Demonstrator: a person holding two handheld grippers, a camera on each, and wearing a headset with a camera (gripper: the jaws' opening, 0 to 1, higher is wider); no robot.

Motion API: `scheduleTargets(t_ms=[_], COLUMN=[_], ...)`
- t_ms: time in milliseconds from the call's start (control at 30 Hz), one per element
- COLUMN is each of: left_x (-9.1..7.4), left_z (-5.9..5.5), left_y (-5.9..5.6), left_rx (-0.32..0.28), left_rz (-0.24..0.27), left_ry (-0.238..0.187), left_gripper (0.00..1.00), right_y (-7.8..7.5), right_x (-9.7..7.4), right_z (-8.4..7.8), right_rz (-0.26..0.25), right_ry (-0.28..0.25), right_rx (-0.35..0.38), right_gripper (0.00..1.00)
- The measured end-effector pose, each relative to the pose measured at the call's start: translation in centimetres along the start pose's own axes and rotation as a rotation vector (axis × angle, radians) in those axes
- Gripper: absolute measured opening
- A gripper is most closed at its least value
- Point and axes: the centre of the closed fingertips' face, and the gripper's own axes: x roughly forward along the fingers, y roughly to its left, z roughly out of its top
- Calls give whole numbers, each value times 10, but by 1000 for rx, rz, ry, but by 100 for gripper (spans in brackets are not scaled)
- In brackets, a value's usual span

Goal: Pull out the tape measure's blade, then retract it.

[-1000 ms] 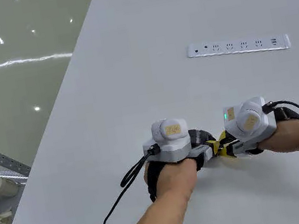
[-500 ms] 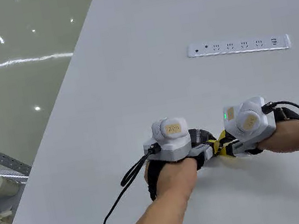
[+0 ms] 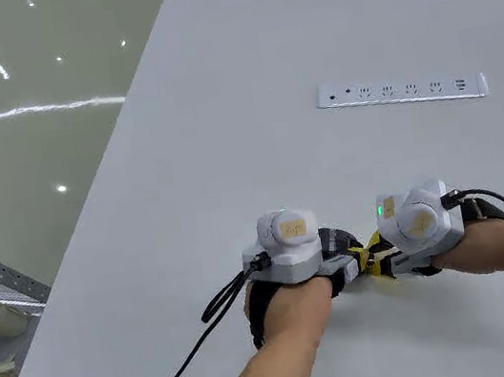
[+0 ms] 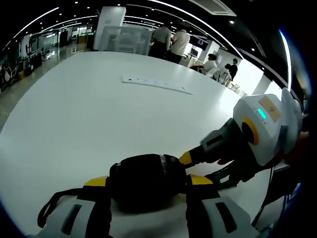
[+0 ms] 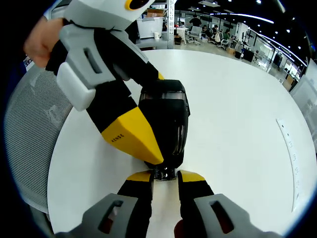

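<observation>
— Where is the tape measure (image 5: 166, 119) sitting?
— It is lying low on the white table (image 3: 224, 135), near the person's edge, between the two tools. The power strip (image 3: 400, 91) is lying well apart from it, further back.
— What is the left gripper (image 4: 147, 184) doing?
— Its jaws are clamping the black case from both sides, opened just as wide as the case.
— And the right gripper (image 5: 166, 177)?
— It is facing the left one, with its yellow jaw ends nearly closed and pinching the blade tip (image 5: 163, 173), which is sitting right at the mouth of the case
</observation>
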Motion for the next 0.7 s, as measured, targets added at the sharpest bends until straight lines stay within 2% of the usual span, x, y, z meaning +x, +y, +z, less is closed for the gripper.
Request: scheduleTargets(t_ms=[100,200,333,700], left_x=[-1,-5,-7,-19], left_z=[0,0,0,-3], left_y=[0,-1,2,0], left_rx=[26,39,25,22], left_rz=[-3,-2,6,-29], left_ry=[0,-9,-18,-6], left_gripper=[57,57,65,74], right_y=[-2,-4,-5,-1], right_x=[-2,-6,-11,-24], right_z=[-2,-3,-2,2], right_rz=[-18,-23,-37,-80], right_ry=[8,-9,-35,-80], right_rx=[15,50,98,182], right_gripper=[24,24,27,36])
